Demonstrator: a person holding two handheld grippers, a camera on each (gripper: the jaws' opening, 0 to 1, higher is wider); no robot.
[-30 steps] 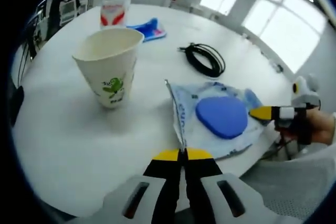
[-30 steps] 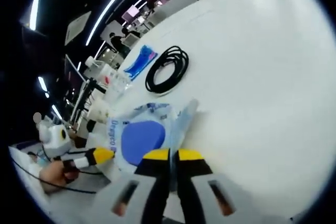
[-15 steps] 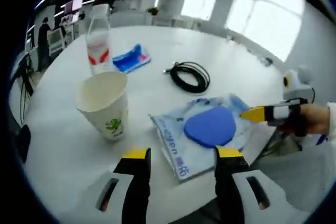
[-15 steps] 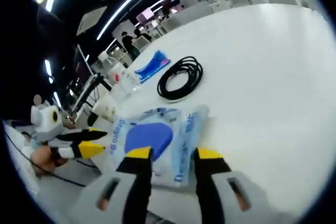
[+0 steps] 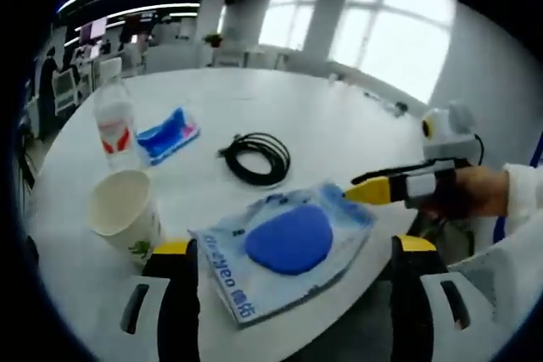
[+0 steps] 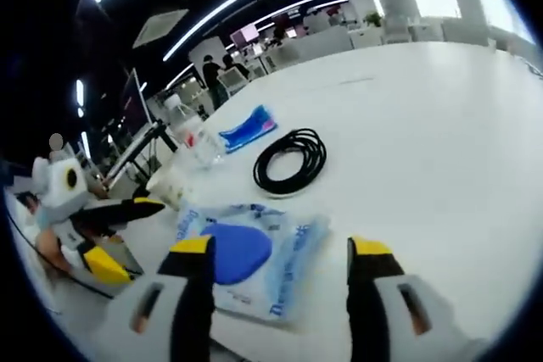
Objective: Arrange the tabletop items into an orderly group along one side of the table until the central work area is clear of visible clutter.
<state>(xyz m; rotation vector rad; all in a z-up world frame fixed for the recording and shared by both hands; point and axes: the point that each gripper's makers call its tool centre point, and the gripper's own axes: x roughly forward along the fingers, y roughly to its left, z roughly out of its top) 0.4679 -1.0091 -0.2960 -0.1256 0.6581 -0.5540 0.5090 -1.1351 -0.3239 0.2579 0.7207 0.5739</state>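
Note:
A clear plastic packet (image 5: 284, 247) with a blue oval pad inside lies flat on the white round table (image 5: 339, 125), near its edge. My left gripper (image 5: 294, 247) stands open, jaws wide apart on either side of the packet and just short of it. From the right, the right gripper (image 5: 373, 191) reaches toward the packet's far corner, held by a hand. In the right gripper view the packet (image 6: 246, 252) lies between the open jaws of my right gripper (image 6: 281, 247), and the left gripper (image 6: 127, 233) stands open at the left.
A paper cup (image 5: 123, 214) stands left of the packet, a water bottle (image 5: 114, 125) behind it. A small blue packet (image 5: 168, 133) and a black coiled cable (image 5: 254, 158) lie further in. The cable (image 6: 291, 161), bottle (image 6: 193, 135) and cup (image 6: 170, 186) lie beyond the packet.
Both grippers were shut on the packet's edges and have opened wide and drawn back. The packet has dropped flat onto the table.

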